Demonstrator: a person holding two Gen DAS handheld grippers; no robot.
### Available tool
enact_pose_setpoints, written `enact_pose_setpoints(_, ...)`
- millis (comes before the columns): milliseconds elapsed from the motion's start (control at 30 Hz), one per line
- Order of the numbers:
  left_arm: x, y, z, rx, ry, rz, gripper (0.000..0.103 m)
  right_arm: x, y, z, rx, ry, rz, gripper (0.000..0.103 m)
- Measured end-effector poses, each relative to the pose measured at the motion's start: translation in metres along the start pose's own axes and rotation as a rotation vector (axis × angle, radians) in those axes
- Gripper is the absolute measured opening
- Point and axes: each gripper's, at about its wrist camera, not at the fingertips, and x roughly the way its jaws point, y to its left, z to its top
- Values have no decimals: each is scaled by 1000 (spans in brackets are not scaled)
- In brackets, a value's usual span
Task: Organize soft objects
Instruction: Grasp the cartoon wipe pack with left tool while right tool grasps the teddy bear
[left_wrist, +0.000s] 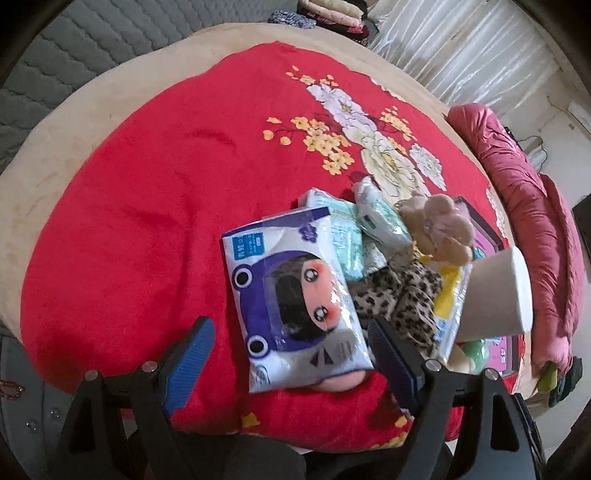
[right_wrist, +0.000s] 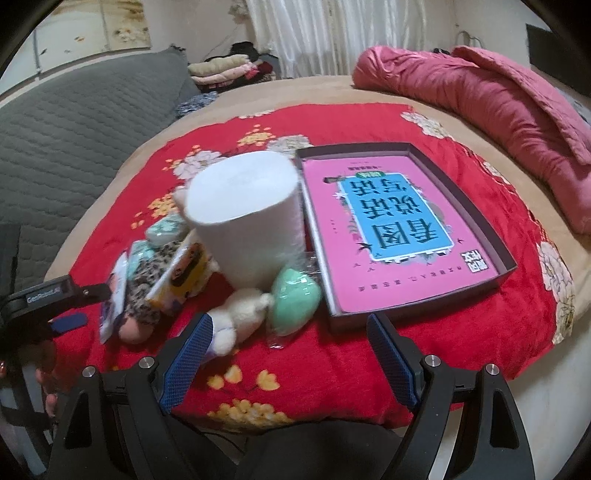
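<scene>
Left gripper (left_wrist: 291, 343) is hovering wide open, straddling the near end of the cartoon tissue pack (left_wrist: 295, 302), whose long axis is running away from the jaws toward the pile. Right gripper (right_wrist: 290, 338) is gaping empty too, with the white plush toy (right_wrist: 236, 314) and green squishy (right_wrist: 293, 301) lying just ahead-left and the pink-lined box (right_wrist: 498, 251) sitting ahead-right.

Readable text: two items, right wrist view.
"GeoRobot.AI" on the other claw's black body (right_wrist: 46, 295), far left of this claw. Pink book (right_wrist: 399, 229) in box ahead-right: large upside-down Chinese title 看图说话. Tissue pack print too small to read.
</scene>
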Motion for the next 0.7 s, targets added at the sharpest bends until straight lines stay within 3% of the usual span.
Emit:
enact_pose_setpoints(267,27,5,10,-64,67,-55,80,25,-15,8,66,74,8,86)
enact_pose_setpoints(433,34,6,15,-71,66,-55,78,34,-14,11,89,84,46,84)
enact_pose_setpoints(500,35,9,17,-81,64,-58,75,36,-11,12,86,95,66,77)
enact_pose_setpoints(700,39,14,20,-89,55,-70,71,45,12,-1,118,200,196,76)
